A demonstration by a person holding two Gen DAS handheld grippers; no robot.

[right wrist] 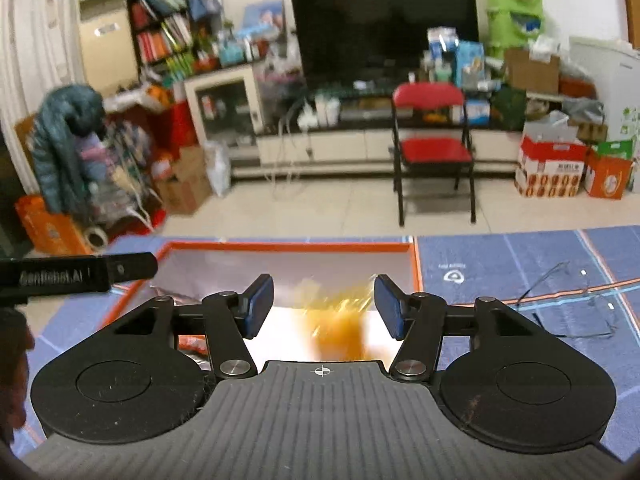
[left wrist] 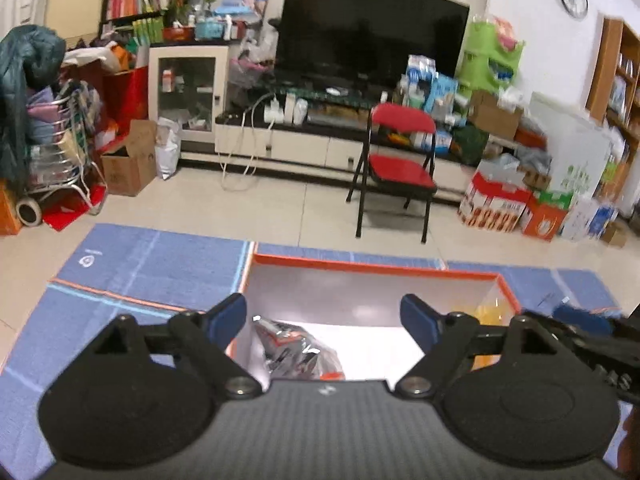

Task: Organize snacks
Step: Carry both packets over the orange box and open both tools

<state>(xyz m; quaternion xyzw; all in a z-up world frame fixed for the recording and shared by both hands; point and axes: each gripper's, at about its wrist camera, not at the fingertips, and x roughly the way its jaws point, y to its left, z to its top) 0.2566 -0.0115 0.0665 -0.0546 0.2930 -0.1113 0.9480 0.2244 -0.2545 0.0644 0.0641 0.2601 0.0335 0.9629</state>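
A white box with an orange rim (left wrist: 360, 266) sits on a blue mat. My left gripper (left wrist: 323, 318) hangs open above the box's left half. A silver and red snack bag (left wrist: 292, 350) lies on the box floor below it, untouched by the pads. In the right wrist view, my right gripper (right wrist: 323, 300) is open over the same box (right wrist: 280, 246). A blurred yellow-orange snack bag (right wrist: 340, 328) sits below and between its fingers, clear of the pads. That bag (left wrist: 490, 312) shows at the box's right wall in the left wrist view.
The blue mat (left wrist: 140, 264) covers the tiled floor around the box. A pair of thin-framed glasses (right wrist: 568, 304) lies on the mat to the right. A red folding chair (left wrist: 400, 168) stands beyond, before a TV stand. Cardboard boxes (right wrist: 552, 168) line the walls.
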